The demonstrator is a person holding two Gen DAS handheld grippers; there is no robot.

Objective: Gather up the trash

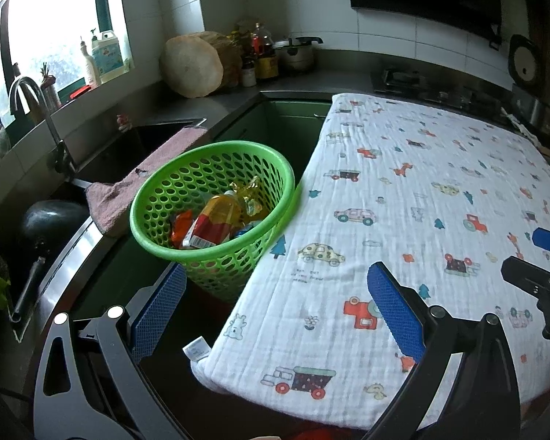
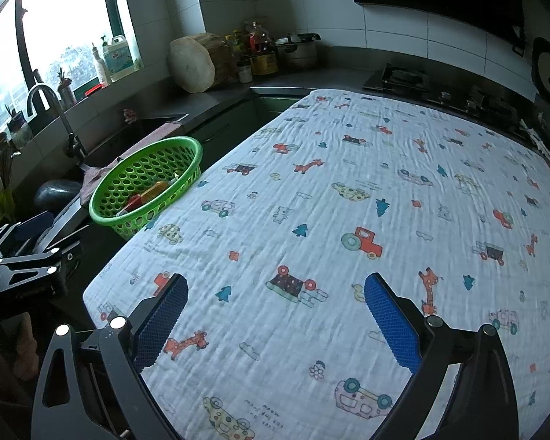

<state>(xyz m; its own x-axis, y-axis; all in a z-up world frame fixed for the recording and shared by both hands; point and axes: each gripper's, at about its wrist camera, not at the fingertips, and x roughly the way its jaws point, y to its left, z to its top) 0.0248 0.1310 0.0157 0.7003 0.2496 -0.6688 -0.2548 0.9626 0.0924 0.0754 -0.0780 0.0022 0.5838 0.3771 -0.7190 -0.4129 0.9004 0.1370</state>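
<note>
A green perforated basket (image 1: pixel 212 198) stands at the table's left edge, also in the right wrist view (image 2: pixel 146 183). Inside lie a yellow-orange bottle with a red label (image 1: pixel 212 220), a gold wrapper (image 1: pixel 245 190) and an orange wrapper (image 1: pixel 181 227). My left gripper (image 1: pixel 278 293) is open and empty, over the table's near left edge, short of the basket. My right gripper (image 2: pixel 275 300) is open and empty above the cloth. The right gripper also shows in the left wrist view (image 1: pixel 546 256), and the left gripper shows in the right wrist view (image 2: pixel 25 249).
A white cloth with cartoon vehicles (image 2: pixel 348 220) covers the table. A sink with tap (image 1: pixel 40 117), a pink towel (image 1: pixel 143 179) and a dark pan (image 1: pixel 47 220) lie to the left. A chopping block (image 1: pixel 192 64), bottles, a pot (image 1: pixel 297 53) and stove (image 1: pixel 421 84) stand behind.
</note>
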